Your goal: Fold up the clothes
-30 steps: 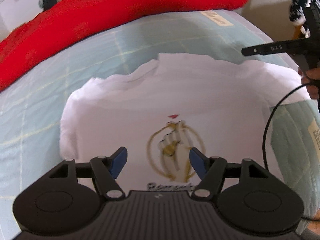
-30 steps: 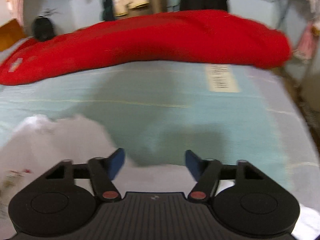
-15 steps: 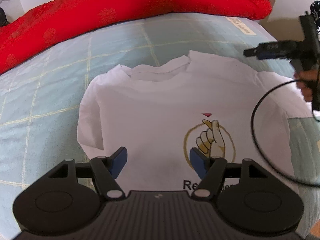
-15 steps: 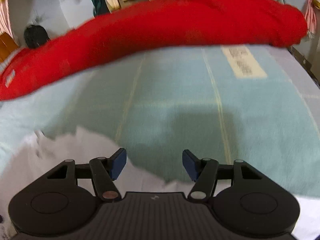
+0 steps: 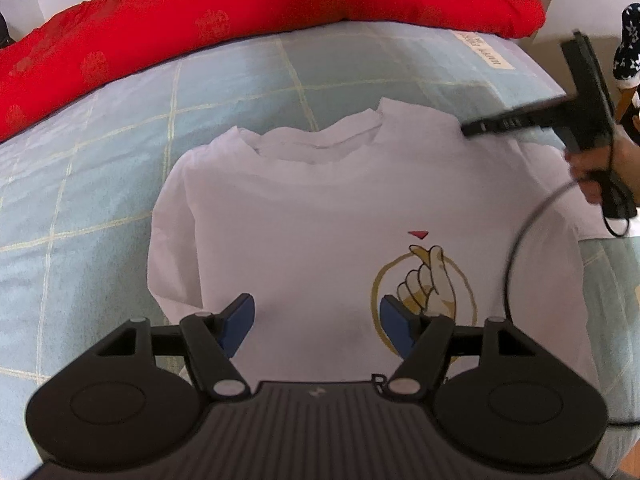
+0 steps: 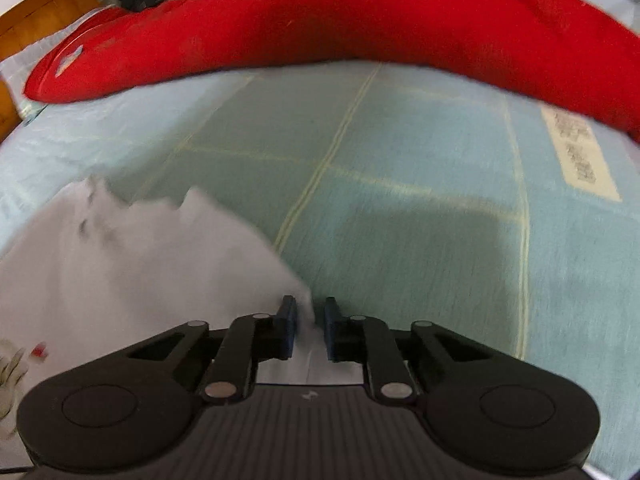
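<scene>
**A:** Grippers first: your right gripper [image 6: 307,330] is closing, with the shirt's right edge between its pads, up near the shoulder. Your left gripper [image 5: 316,326] hangs spread wide above the lower chest, pinching nothing.

**B:** And the big picture, largest down?

**A:** You're working on the bed [image 5: 100,184], under a pale blue checked cover, with a red quilt [image 5: 248,4] bunched along the far side. The white T-shirt [image 5: 320,216] lies face up in the middle, collar toward the quilt, and its left side looks already turned in, though I can't be sure of that from here. A gold hand emblem [image 5: 426,284] sits low on the chest.

**B:** Why take it by that edge?

**A:** My guess is you mean to carry that side across the chest for a lengthwise fold; a pinch at the shoulder gives you a corner to lift. Your left one waits open, probably to take the lower edge.

**B:** What does each camera give you?

**A:** Your left wrist view shows the whole shirt and your right hand [image 5: 600,168] on its tool at the shoulder, but not the pads. Your right wrist view, blurred, shows the cloth between them, yet little of the shirt.
</scene>
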Demonstrator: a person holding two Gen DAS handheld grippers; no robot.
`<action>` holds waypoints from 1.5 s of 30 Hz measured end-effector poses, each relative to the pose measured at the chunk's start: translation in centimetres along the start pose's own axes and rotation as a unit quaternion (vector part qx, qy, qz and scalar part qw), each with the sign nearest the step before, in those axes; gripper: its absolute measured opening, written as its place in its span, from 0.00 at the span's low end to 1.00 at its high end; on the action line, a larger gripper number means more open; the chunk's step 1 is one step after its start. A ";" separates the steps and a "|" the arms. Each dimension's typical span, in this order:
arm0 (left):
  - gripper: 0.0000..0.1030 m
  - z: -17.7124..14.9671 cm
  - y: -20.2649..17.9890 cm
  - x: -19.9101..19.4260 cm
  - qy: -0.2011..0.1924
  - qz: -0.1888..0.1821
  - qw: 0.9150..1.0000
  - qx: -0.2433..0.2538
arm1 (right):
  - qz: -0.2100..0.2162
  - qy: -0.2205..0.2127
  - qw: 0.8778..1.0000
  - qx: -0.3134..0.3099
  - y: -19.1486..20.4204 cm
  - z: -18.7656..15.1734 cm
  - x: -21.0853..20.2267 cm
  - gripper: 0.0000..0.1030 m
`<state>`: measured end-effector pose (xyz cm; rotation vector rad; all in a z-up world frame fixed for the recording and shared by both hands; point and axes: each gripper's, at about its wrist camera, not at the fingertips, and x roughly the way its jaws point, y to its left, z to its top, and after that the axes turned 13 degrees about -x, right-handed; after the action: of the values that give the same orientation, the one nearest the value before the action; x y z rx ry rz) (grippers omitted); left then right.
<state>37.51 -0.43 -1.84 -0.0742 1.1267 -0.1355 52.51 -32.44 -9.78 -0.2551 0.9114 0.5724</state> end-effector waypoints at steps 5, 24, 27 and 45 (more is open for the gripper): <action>0.68 0.1 0.6 -0.4 -0.009 -0.003 1.000 -0.007 | -0.004 -0.033 0.998 0.060 -1.4 0.9 -3.3 0.24; 0.68 -1.5 2.2 -2.0 -0.008 0.003 0.999 -0.044 | -0.032 -0.012 0.989 0.144 -0.4 -2.4 -3.4 0.52; 0.68 -1.8 2.7 -2.8 -0.011 0.007 0.999 -0.050 | -0.009 -0.029 0.988 0.150 0.8 -3.1 -6.2 0.62; 0.68 -6.2 4.9 -5.3 0.025 -0.022 0.998 -0.060 | 0.114 0.089 0.990 0.009 17.9 -8.3 -9.1 0.69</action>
<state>30.00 5.29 -0.42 -0.2025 1.1830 -0.1091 32.41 -24.64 -6.87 -0.1893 1.1260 0.7609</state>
